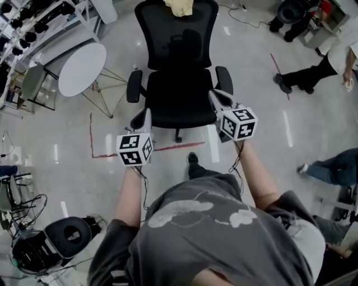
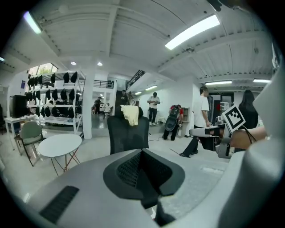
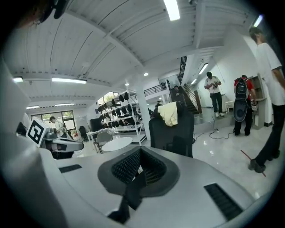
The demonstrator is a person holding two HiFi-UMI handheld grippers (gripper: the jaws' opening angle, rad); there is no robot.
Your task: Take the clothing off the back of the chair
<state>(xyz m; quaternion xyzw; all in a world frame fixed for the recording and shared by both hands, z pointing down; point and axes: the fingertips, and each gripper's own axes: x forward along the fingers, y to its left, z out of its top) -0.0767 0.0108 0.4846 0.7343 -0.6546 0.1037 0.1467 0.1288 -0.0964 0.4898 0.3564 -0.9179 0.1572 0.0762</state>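
A pale yellow piece of clothing [image 1: 179,7] hangs over the top of the back of a black office chair [image 1: 178,61]. The chair faces me, its seat between the two grippers. My left gripper [image 1: 146,113] is by the seat's front left corner, my right gripper [image 1: 216,95] by the right armrest. Both are shut and hold nothing. In the left gripper view the clothing [image 2: 130,114] is well beyond the shut gripper [image 2: 143,153]. In the right gripper view the clothing [image 3: 169,113] likewise hangs far ahead of the gripper [image 3: 140,152].
A round white table [image 1: 82,68] on thin legs stands left of the chair, with a grey-green chair [image 1: 31,81] beyond it. Red tape [image 1: 98,155] marks the floor. People stand at the right [image 1: 313,72] and lower right [image 1: 330,167]. Shelves of black gear [image 1: 33,22] fill the far left.
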